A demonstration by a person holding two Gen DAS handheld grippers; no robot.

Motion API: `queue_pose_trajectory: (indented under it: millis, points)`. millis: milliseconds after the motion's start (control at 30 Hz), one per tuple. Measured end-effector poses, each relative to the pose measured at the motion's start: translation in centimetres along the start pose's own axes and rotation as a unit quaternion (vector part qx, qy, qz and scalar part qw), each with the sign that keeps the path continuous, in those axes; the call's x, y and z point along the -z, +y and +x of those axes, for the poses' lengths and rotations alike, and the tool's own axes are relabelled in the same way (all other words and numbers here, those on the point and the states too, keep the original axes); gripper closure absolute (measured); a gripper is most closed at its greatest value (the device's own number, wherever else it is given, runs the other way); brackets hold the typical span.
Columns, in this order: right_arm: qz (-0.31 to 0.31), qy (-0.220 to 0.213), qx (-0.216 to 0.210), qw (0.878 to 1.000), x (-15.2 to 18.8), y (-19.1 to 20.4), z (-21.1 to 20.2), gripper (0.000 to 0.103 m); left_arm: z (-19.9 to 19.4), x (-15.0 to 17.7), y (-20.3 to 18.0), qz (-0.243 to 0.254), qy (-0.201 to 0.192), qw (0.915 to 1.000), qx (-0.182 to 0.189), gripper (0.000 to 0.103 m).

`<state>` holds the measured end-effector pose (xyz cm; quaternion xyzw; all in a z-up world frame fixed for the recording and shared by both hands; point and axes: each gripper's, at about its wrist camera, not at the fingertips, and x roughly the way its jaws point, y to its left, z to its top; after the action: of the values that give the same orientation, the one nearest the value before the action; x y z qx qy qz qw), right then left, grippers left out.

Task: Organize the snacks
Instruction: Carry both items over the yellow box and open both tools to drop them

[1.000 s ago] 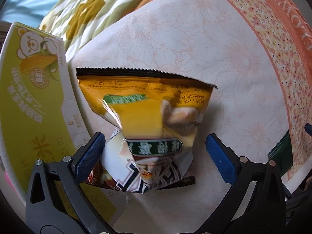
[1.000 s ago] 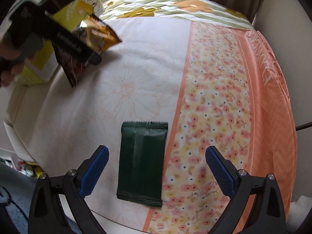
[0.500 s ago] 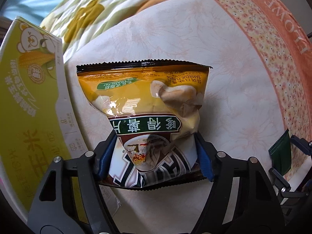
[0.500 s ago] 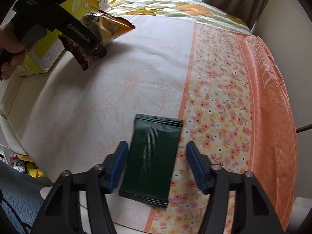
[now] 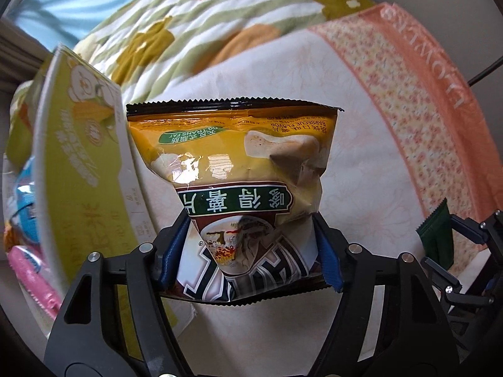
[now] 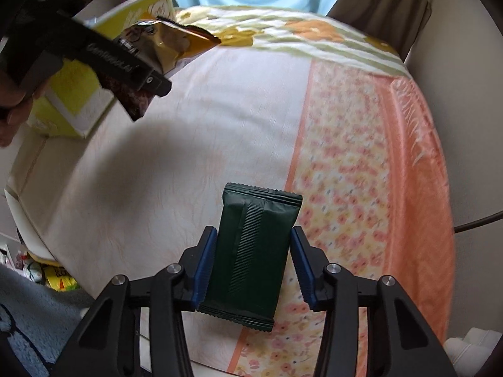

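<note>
Hidden behind the clamping blue pads: both lower side edges of the yellow chip bag (image 5: pixel 239 188), pinched at its narrow waist by the left gripper (image 5: pixel 251 257) and held clear of the flowered tablecloth (image 5: pixel 361 144), just right of the green-yellow carton (image 5: pixel 78 163). Readable upside down on the bag: "BARBECUE FLAVOR", "0g TRANS FAT" on a green oval, and large white Chinese characters on a green banner. Below that, big block letters cut off by the pads, not legible. On the carton, a cartoon bear with a corn cob and Chinese script, too blurred to read; inside it, blue and pink packets only partly visible. Along the cloth's orange border, mirrored lettering, probably "FLOWERS".

Right of the carton and well apart from it, near the front edge of the cloth: the dark green packet (image 6: pixel 251 251), gripped across its width by the right gripper (image 6: pixel 253 267), pads pressed to both long sides, jaws drawn in narrow around it. No print discernible on its ribbed back seam. In the right wrist view, white lettering on the left gripper's black arm, smeared by blur, unreadable.

Both sets of jaws just closed in, each with its packet between them.
</note>
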<state>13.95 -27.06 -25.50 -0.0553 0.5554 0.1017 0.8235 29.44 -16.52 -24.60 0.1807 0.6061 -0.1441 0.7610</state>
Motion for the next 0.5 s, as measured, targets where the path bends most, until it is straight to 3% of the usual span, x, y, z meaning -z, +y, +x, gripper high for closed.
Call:
queue_pose_trajectory:
  millis: [233,500]
  points:
    - [-0.019,-0.045,0.005,0.999,-4.2,0.0,-4.2,0.060,-7.0,0.1,2.2,-0.028,-0.059,0.9977,0.018,0.036]
    - [-0.044,-0.102,-0.015,0.994,-10.9,2.4,-8.0,0.060,-15.3,2.0,8.4,-0.083,-0.140,0.9864,0.024,0.036]
